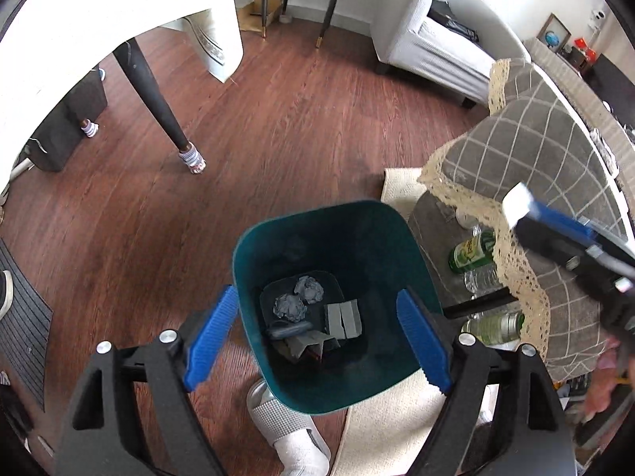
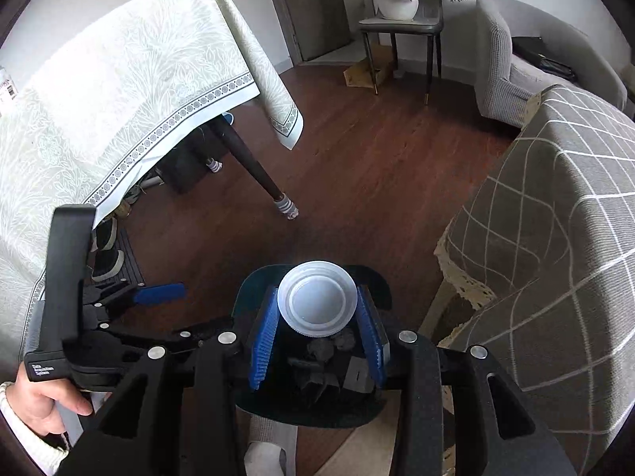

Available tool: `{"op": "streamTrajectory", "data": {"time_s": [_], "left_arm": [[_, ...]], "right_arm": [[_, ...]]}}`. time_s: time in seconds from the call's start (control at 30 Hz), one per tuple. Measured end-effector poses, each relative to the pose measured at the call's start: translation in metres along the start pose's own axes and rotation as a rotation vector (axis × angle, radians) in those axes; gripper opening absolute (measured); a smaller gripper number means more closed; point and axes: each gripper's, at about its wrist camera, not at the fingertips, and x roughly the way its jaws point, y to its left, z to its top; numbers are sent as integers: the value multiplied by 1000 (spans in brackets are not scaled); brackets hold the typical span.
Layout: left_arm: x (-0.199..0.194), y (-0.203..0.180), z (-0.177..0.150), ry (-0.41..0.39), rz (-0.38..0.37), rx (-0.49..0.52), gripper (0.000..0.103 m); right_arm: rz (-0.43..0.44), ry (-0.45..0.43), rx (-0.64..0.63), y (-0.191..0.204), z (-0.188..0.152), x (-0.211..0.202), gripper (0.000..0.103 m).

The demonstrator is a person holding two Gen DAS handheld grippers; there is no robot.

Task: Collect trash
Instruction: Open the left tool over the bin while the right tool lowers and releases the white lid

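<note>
A dark teal bin stands on the wood floor. It holds two crumpled paper balls and several grey scraps. My left gripper hangs above the bin's mouth, open, with nothing between its blue pads. My right gripper is shut on a white plastic cup, bottom facing the camera, directly over the bin. In the left wrist view the cup's edge shows at the right, above the low table. A hand grips the left tool's handle.
A low table under a grey checked cloth stands right of the bin, with bottles beneath. A cream rug and a slippered foot lie near the bin. A cloth-covered table and its leg are left. A sofa is behind.
</note>
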Motion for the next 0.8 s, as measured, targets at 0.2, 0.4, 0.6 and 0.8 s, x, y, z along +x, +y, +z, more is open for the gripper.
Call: {"op": "streamTrajectory", "data": {"time_s": [0.2,0.4,0.6,0.8], "left_arm": [[-10,0,2,-45,19,12,85],[-27,2,8,-101,2,-1,82],[-47,0,11,-170,-2,10,75],[-60,-7,14,-207,-50,32,58]], "right_arm": [[-3,64,-3,2,-9,24,40],[-14,120,0,1,-18,43,40],[-20,186,-9,-1,-32,62,40],[-31,237,-29,2,-41,77,40]]}}
